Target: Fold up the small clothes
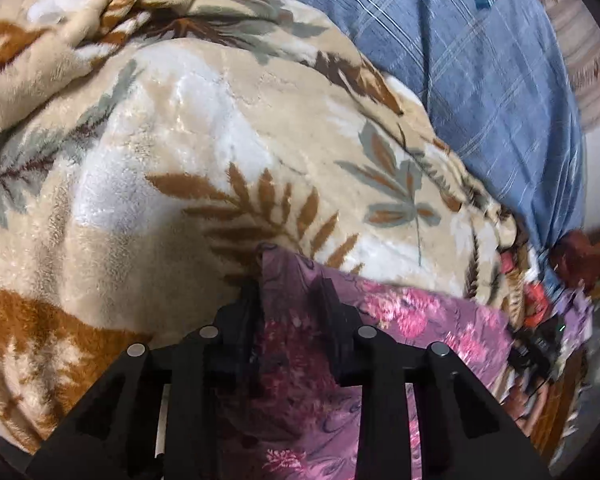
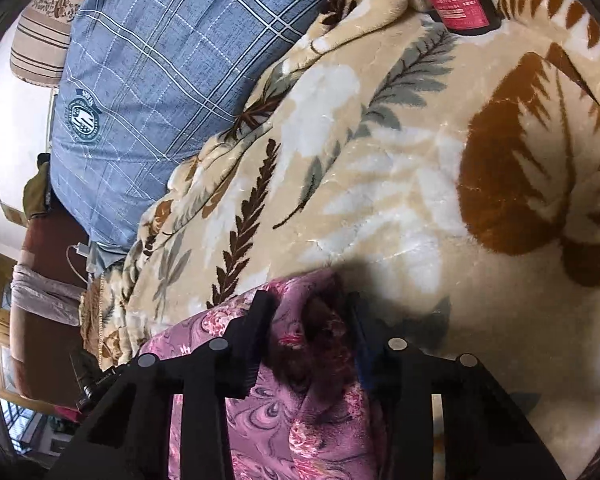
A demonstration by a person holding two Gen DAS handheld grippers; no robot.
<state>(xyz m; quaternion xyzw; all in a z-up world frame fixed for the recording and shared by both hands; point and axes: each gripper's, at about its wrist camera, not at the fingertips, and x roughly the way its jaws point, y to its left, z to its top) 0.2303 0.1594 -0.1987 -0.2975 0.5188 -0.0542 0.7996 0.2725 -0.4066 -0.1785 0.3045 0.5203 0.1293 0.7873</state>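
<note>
A purple garment with pink flowers [image 1: 420,320] hangs stretched between my two grippers above a beige leaf-patterned blanket [image 1: 180,140]. My left gripper [image 1: 290,292] is shut on one corner of the garment, and the cloth runs off to the right. My right gripper [image 2: 310,308] is shut on another corner of the same garment [image 2: 292,420], with the cloth bunched between its fingers and running off to the left. The blanket [image 2: 380,180] lies below in the right wrist view too.
A blue checked pillow [image 1: 480,80] [image 2: 160,72] lies on the bed behind the blanket, with a striped cushion [image 2: 44,32] beyond it. A red and black packet [image 2: 460,4] sits on the blanket. Wooden furniture [image 2: 40,300] stands beside the bed.
</note>
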